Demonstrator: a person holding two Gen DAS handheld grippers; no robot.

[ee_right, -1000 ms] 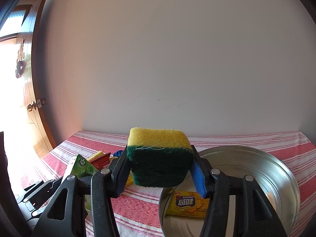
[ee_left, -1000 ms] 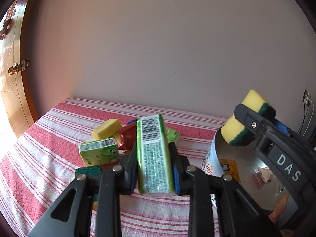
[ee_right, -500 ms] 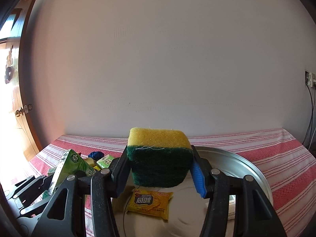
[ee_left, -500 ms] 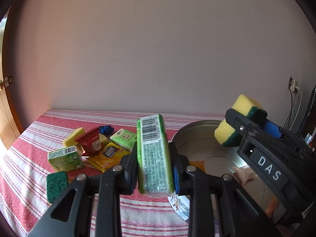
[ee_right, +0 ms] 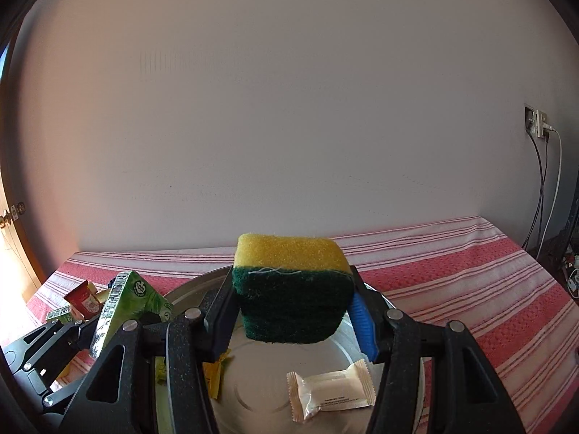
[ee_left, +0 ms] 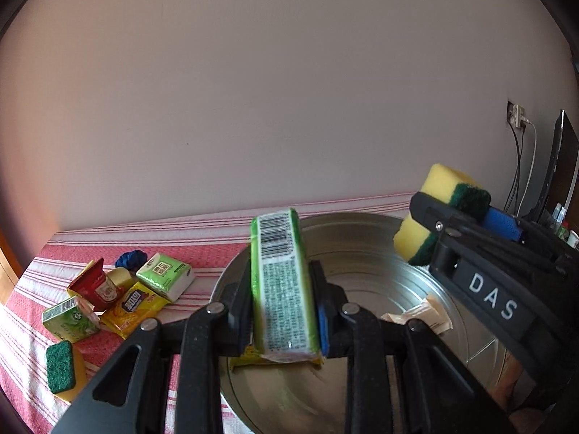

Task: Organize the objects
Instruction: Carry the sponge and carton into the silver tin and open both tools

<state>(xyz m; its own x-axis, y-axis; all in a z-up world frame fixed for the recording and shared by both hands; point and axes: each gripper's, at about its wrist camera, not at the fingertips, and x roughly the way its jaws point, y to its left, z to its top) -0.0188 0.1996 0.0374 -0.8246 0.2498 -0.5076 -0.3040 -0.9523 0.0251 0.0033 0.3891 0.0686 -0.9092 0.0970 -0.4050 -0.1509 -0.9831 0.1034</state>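
- Red-and-white striped tablecloth [ee_left: 202,238]: covers the surface under all items.
- Loose group at 9 o'clock in the left wrist view: a yellow sponge with a green scouring face [ee_left: 63,369], a small green carton [ee_left: 68,320], a red sachet [ee_left: 94,286], a yellow snack packet [ee_left: 132,307], a dark blue crumpled item [ee_left: 131,258] and a green-and-white tissue pack [ee_left: 165,275]. All lie on the cloth, well apart from both tools.
- Left gripper [ee_left: 284,311]: jaws pressed against a green rectangular pack with a barcode [ee_left: 282,285]. The pack stands on edge between the pads, barcode end toward 12 o'clock, held over the near left rim of the basin.
- Round silver metal basin [ee_left: 365,253]: sits on the cloth at 5 o'clock in the left wrist view. Inside lie a yellow packet, mostly hidden behind the green pack, and a beige wrapped sachet [ee_right: 329,392].
- Right gripper [ee_right: 293,311]: jaws pinch a yellow sponge block with a dark green scouring layer [ee_right: 291,289], yellow side toward 12 o'clock. The block is held above the basin, with the beige sachet at 6 o'clock below it.
- Wall socket with cables [ee_right: 539,126]: at 3 o'clock on the wall.
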